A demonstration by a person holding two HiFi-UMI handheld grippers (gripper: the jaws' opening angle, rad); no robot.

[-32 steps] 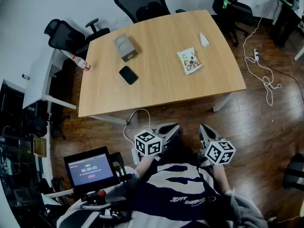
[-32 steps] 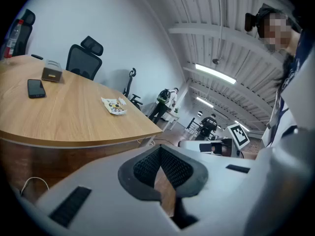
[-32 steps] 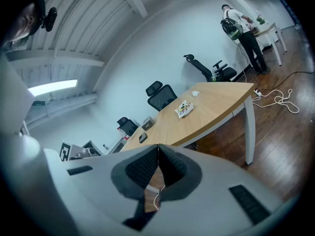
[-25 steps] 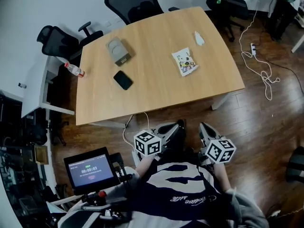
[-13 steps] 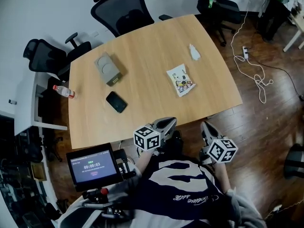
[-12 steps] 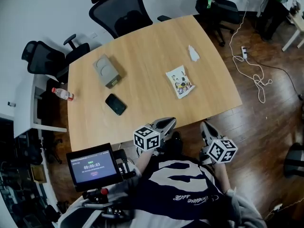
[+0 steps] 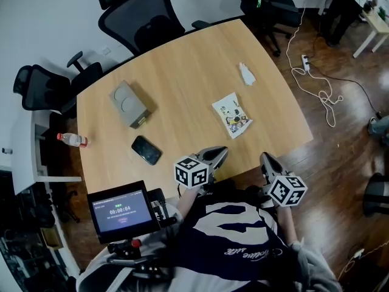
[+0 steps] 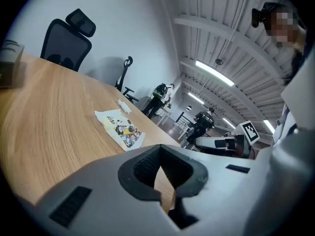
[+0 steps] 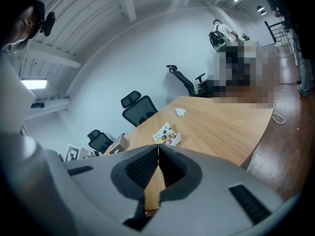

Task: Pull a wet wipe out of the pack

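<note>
The wet wipe pack [image 7: 233,114], white with a cartoon print, lies flat on the right half of the wooden table [image 7: 182,78]. It also shows in the left gripper view [image 8: 120,127] and the right gripper view [image 9: 166,134]. My left gripper [image 7: 220,151] hovers at the table's near edge, jaws shut [image 8: 160,146] with nothing between them. Off that edge to the right, my right gripper [image 7: 265,157] is also shut and empty [image 9: 158,145]. Both point toward the pack, well short of it.
A crumpled white wipe [image 7: 246,75] lies beyond the pack. A black phone [image 7: 146,149], a grey box [image 7: 128,104] and a bottle [image 7: 72,140] are to the left. Office chairs [image 7: 141,17] ring the table's far side. A small screen [image 7: 123,208] sits at my lower left.
The table has come closer in the head view. Both grippers have moved forward to its near edge, still shut.
</note>
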